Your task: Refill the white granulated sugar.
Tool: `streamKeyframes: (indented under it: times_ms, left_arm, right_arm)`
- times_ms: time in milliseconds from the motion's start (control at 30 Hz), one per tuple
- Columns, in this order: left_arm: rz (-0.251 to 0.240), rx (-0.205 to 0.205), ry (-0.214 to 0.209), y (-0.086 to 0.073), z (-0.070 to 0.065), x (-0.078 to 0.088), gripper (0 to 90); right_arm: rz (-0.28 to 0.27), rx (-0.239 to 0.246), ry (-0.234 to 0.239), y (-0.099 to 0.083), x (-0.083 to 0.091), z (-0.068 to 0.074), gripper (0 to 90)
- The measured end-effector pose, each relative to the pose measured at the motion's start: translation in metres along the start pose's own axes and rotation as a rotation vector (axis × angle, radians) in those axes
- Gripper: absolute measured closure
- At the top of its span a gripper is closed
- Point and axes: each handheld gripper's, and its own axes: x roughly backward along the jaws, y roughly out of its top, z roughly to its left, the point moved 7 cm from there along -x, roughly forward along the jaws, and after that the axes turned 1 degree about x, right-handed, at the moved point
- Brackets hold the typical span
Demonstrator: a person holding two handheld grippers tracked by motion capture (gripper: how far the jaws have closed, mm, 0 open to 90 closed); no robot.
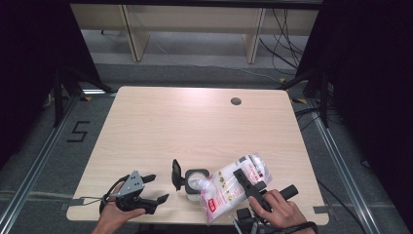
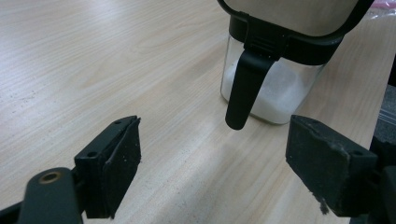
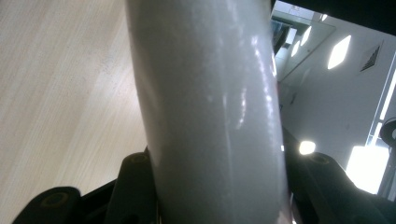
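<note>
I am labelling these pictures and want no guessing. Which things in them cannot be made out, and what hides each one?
- Print on the bag: too small to read in the high view.
- Bag's mouth over the jar: whether anything pours is too small to tell there.
- Jar's top: cut off by the upper edge in the left gripper view.
- Right hand-held gripper: its jaw pads are covered by the bag in its own view.

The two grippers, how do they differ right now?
The left gripper has its jaws spread wide with nothing between them, while the right gripper is clamped on the plastic bag of white powder. The left gripper sits low, away from the glass jar; the right gripper tilts the bag over the jar's open mouth. Both are black, two-jawed and hand-held.
</note>
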Motion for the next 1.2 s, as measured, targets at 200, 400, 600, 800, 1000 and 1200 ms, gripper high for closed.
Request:
streamKeyframes:
  times_ms: [200, 400, 600, 800, 1000, 1200]
  left_arm:
    - [0.002, -0.010, 0.001, 0.0002, 0.0004, 0.0000, 17.5]
    - [0.005, -0.017, 0.000, 0.0000, 0.0007, 0.0003, 17.5]
    - [0.006, -0.018, 0.000, -0.0001, 0.0007, 0.0005, 17.5]
    - [0.009, 0.000, 0.004, -0.0006, -0.0002, 0.0003, 17.5]
    - [0.000, -0.013, -0.003, 0.0003, 0.0004, 0.0004, 17.5]
    - [0.002, -0.008, -0.003, 0.0001, -0.0001, 0.0005, 17.5]
  right_arm:
    - [0.002, 0.013, -0.001, -0.0005, 0.0001, -0.0009, 57.6]
    - [0.001, 0.008, -0.009, 0.0000, 0.0002, -0.0018, 57.7]
    - [0.008, 0.013, -0.002, -0.0025, 0.0002, -0.0016, 57.7]
    - [0.000, 0.025, 0.001, -0.0008, -0.0007, -0.0011, 57.7]
    - [0.010, 0.023, 0.004, -0.0005, -0.0002, -0.0002, 57.7]
    - [0.009, 0.021, -0.005, 0.0023, 0.0008, -0.0018, 57.7]
